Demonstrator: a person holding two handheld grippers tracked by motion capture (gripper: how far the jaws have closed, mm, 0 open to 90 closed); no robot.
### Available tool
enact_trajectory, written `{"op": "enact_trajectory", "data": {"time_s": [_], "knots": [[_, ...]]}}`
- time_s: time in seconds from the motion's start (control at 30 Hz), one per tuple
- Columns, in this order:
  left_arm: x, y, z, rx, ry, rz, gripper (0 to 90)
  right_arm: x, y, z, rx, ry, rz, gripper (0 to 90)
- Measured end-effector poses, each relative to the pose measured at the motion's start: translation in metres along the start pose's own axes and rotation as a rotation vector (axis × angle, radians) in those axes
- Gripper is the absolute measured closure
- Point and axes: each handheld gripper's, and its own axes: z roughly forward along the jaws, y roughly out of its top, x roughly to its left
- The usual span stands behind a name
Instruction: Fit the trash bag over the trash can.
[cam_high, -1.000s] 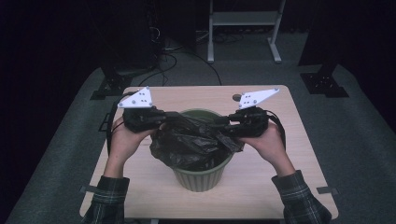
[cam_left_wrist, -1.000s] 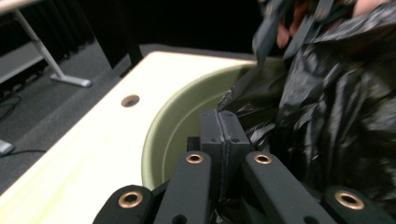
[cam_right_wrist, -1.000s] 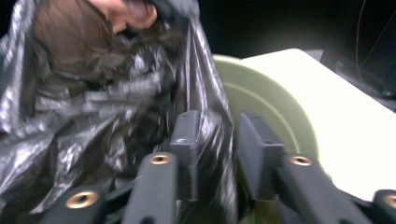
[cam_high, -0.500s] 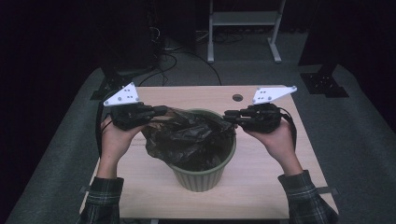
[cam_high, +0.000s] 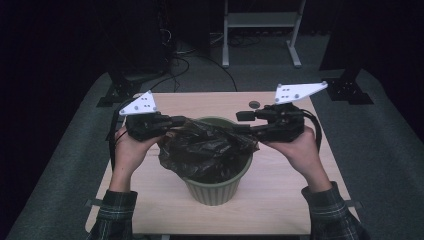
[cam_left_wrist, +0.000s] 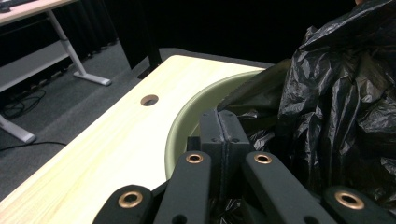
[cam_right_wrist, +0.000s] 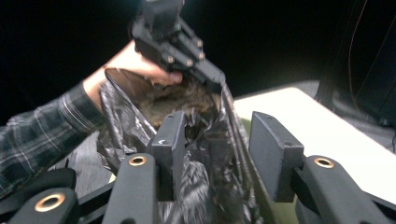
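High view: the bag (cam_high: 210, 150) sits in the bin (cam_high: 216, 187) mid-table, its mouth stretched left-right (opening upward). Left gripper (cam_high: 175, 121) pinches its rim; right gripper (cam_high: 244, 122), jaws just opening, straddles the opposite rim.

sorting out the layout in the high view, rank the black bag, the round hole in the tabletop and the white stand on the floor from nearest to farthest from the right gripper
From the right gripper:
1. black bag, at its jaws, in the green bin.
2. round hole, just behind it on the tabletop.
3. white stand, on the floor beyond the table.
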Motion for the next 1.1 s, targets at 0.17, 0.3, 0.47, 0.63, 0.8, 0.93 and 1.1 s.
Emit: {"op": "enact_trajectory", "data": {"time_s": [0.17, 0.3, 0.47, 0.63, 0.8, 0.93, 1.1], "knots": [[0.001, -0.002, -0.002, 0.003, 0.009, -0.004, 89.9, 0.003, -0.012, 0.024, 0.122, -0.014, -0.018, 84.0], [0.007, -0.006, -0.01, 0.002, 0.042, -0.025, 89.9, 0.006, -0.027, 0.022, 0.176, -0.061, -0.051, 90.0], [0.013, -0.018, -0.027, -0.018, 0.08, -0.064, 89.9, 0.012, -0.054, 0.002, 0.191, -0.102, -0.046, 90.0], [0.016, -0.034, -0.03, -0.006, 0.088, -0.103, 89.9, 0.013, -0.086, -0.018, 0.196, -0.123, -0.003, 90.0], [0.02, -0.048, -0.028, 0.013, 0.095, -0.136, 89.9, 0.011, -0.118, -0.023, 0.232, -0.114, 0.044, 90.0], [0.022, -0.051, -0.026, 0.009, 0.091, -0.142, 89.9, 0.008, -0.12, -0.027, 0.208, -0.106, 0.055, 79.2], [0.022, -0.048, -0.025, 0.013, 0.088, -0.133, 89.8, 0.014, -0.092, -0.038, 0.136, -0.115, -0.002, 74.7]]}}
